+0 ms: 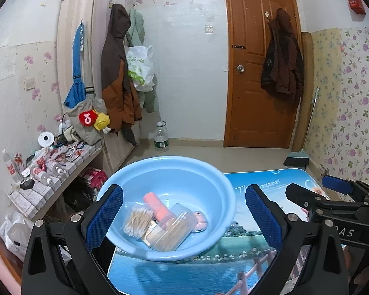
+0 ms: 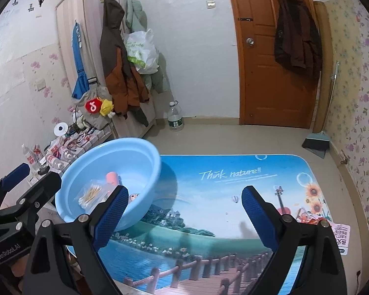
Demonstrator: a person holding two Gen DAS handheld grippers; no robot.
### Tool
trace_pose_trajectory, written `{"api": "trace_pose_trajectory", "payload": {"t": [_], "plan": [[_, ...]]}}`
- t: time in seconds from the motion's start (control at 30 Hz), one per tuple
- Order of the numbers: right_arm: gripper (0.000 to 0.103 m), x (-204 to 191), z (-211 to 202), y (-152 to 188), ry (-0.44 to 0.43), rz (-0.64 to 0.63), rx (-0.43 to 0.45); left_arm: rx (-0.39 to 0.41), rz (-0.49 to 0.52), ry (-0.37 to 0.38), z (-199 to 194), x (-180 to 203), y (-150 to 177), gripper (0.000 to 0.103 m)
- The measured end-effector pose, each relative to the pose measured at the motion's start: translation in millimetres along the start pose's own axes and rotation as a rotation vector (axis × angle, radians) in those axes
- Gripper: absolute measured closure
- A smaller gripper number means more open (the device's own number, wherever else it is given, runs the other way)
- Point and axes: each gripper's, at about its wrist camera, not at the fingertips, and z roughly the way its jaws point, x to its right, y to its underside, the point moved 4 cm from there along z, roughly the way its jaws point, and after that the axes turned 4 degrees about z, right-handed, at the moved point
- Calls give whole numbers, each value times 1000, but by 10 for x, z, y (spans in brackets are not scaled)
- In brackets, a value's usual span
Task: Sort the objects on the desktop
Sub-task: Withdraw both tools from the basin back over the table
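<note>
A light blue basin (image 1: 164, 169) stands at the left end of the scenery-print table (image 1: 246, 241). Inside it lie a bag of cotton swabs (image 1: 137, 221), a pink tube (image 1: 157, 205), a clear box of sticks (image 1: 177, 228) and a small pink item (image 1: 200, 222). My left gripper (image 1: 183, 191) is open just before the basin, nothing between its blue pads (image 1: 105, 216). The right gripper (image 2: 184, 194) is open over the bare table (image 2: 233, 196), to the right of the basin (image 2: 135, 152). Each gripper shows at the edge of the other's view: right gripper (image 1: 312, 186), left gripper (image 2: 33, 177).
A tiled shelf (image 1: 49, 191) crowded with small bottles runs along the left wall. Behind it a wardrobe (image 1: 86, 36) is hung with coats and bags. A water bottle (image 1: 161, 137) stands on the floor, a dustpan (image 2: 317, 142) by the door (image 1: 258, 61). A pink card (image 2: 342, 236) lies at the table's right edge.
</note>
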Motion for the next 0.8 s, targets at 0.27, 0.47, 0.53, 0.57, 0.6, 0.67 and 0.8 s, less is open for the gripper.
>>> {"api": "trace_pose_trajectory", "payload": {"t": [0.27, 0.47, 0.53, 0.57, 0.6, 0.67, 0.8], "plan": [[9, 250, -103, 40, 22, 29, 2, -13, 12, 14, -3, 202, 4, 2], [9, 450, -175, 81, 54, 52, 4, -15, 23, 40, -4, 383, 16, 2], [9, 516, -204, 101, 63, 61, 4, -15, 30, 48, -13, 444, 24, 2], [9, 542, -217, 112, 65, 65, 4, -16, 32, 51, -16, 461, 30, 2], [9, 560, -226, 118, 68, 67, 5, -16, 34, 53, -16, 485, 34, 2], [9, 595, -241, 133, 73, 71, 4, -19, 37, 56, -11, 516, 40, 2], [9, 716, -284, 162, 89, 89, 5, -21, 39, 60, -14, 564, 51, 2]]}}
